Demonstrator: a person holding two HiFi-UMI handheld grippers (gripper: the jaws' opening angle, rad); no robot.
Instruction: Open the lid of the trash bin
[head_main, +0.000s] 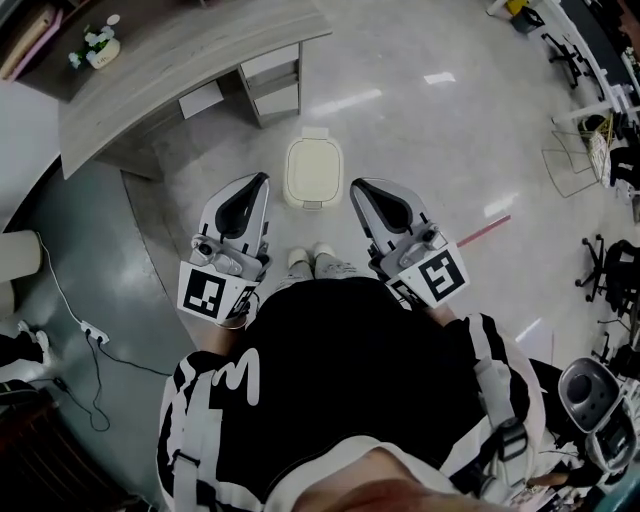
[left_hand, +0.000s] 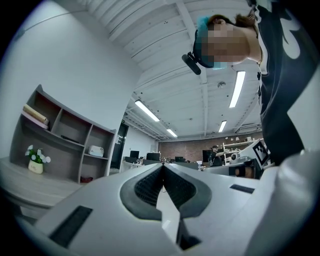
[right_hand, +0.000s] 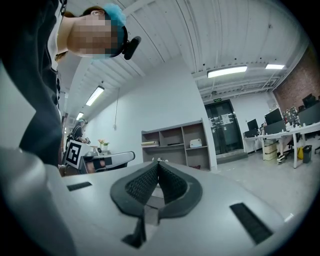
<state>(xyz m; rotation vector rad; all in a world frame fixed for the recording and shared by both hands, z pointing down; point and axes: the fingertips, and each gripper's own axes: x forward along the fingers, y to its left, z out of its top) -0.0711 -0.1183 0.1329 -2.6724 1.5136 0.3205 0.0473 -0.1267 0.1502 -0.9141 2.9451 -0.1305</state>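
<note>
While both are pinched shut and hold nothing, the left tool (head_main: 262, 180) and the right tool (head_main: 355, 185) hang above the floor (head_main: 420, 130). Between their tips, a bit farther, the cream trash bin (head_main: 313, 172) stands shut.

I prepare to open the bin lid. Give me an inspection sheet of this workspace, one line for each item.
Surface: glossy light floor with a red tape strip.
Job's things: cream trash bin stands on the floor, lid closed, ahead of the person's shoes.
Clutter: nothing seen.
Grippers: left gripper and right gripper are shut on nothing. In the head view they show one at each side of the bin, not touching it.
Cables: white cable and power strip lie on the floor at the left.
Surroundings: curved wooden desk with a flower pot; office chairs at the right.
</note>
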